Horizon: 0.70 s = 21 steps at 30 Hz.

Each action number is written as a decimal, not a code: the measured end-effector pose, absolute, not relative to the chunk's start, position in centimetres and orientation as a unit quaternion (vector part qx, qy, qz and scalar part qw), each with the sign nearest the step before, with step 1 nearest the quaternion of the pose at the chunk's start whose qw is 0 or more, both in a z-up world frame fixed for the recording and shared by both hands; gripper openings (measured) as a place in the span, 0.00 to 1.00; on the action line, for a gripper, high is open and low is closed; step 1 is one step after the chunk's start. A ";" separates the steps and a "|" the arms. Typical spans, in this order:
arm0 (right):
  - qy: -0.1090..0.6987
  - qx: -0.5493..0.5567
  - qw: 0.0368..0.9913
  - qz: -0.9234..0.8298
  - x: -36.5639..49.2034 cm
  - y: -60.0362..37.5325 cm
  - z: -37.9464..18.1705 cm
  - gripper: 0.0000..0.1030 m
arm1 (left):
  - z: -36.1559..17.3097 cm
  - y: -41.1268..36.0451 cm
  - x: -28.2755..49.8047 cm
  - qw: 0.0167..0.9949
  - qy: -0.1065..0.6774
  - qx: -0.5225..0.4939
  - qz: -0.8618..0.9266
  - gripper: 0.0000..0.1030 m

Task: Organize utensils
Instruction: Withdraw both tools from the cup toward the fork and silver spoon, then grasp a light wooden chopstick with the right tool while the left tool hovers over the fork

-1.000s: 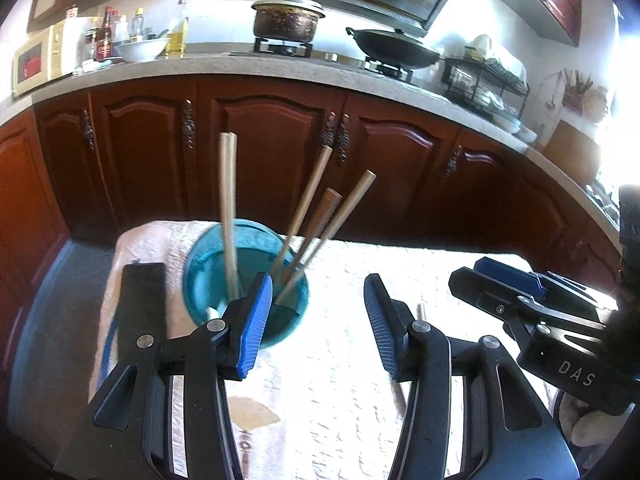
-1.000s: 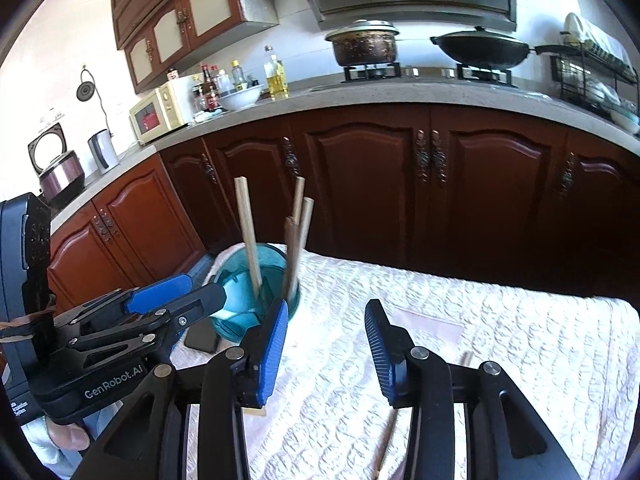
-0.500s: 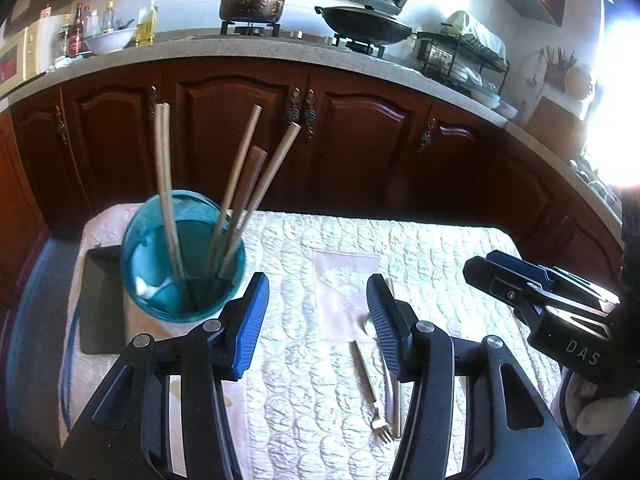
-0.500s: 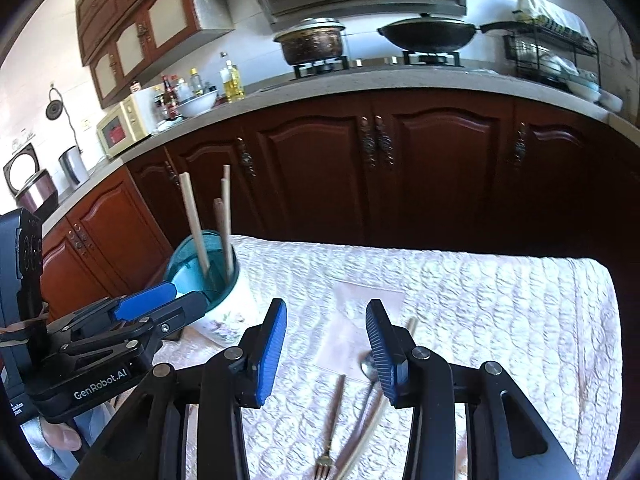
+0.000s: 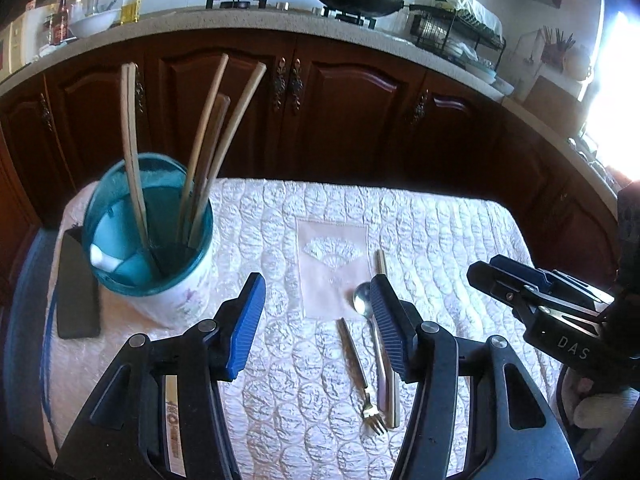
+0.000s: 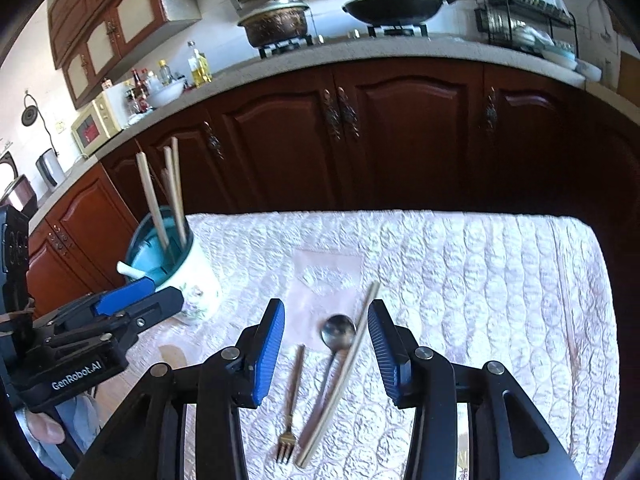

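Fork (image 5: 360,380), spoon (image 5: 366,308) on quilted cloth (image 5: 440,240).

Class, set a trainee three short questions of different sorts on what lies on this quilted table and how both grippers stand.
1. True or false: the metal fork stands in the teal-rimmed holder.
2. How many utensils lie on the white quilted cloth?
3. Which is between the jaws of the right gripper: A nothing gripped, B spoon?

Key: 1 false. 2 three: fork, metal spoon, wooden chopstick. 3 A; the left gripper is open too.
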State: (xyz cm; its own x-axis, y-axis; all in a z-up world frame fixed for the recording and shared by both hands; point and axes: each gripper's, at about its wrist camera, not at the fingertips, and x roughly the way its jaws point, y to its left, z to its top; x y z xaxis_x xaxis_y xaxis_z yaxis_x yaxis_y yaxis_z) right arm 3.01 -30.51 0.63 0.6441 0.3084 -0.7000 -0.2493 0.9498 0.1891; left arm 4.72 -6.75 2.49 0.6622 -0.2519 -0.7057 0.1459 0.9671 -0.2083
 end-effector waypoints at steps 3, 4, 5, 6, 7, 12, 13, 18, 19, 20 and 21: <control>0.405 0.038 0.901 0.151 3.2 -30.8 -0.4 0.40 | 1.9 -7.0 4.9 0.906 0.404 -0.066 -0.110 0.53; 0.408 0.038 0.900 0.150 3.3 -30.8 -0.7 0.40 | 1.6 -7.1 5.0 0.905 0.407 -0.065 -0.110 0.53; 0.412 0.038 0.898 0.149 3.4 -30.9 -1.1 0.40 | 1.5 -7.2 5.1 0.903 0.409 -0.065 -0.110 0.53; 0.415 0.038 0.897 0.149 3.6 -30.9 -1.2 0.40 | 1.2 -7.2 5.1 0.902 0.412 -0.064 -0.110 0.53; 0.419 0.039 0.895 0.148 3.7 -31.0 -1.6 0.40 | 1.0 -7.2 5.1 0.902 0.414 -0.063 -0.110 0.53; 0.434 0.044 0.888 0.144 4.0 -31.3 -2.8 0.40 | 0.1 -7.5 5.3 0.897 0.423 -0.059 -0.112 0.53; 0.437 0.044 0.887 0.143 4.1 -31.3 -3.1 0.40 | 0.0 -7.5 5.2 0.897 0.425 -0.059 -0.112 0.53; 0.449 0.047 0.881 0.137 4.5 -31.5 -4.3 0.40 | -0.9 -7.5 5.4 0.891 0.434 -0.058 -0.119 0.53; 0.453 0.048 0.880 0.135 4.6 -31.6 -4.7 0.40 | -1.1 -7.4 5.3 0.889 0.438 -0.060 -0.121 0.53; 0.456 0.050 0.878 0.135 4.7 -31.6 -5.0 0.40 | -1.4 -7.4 5.4 0.886 0.442 -0.062 -0.123 0.53; 0.461 0.053 0.875 0.135 4.9 -31.7 -5.5 0.40 | -1.7 -7.3 5.4 0.884 0.447 -0.063 -0.126 0.53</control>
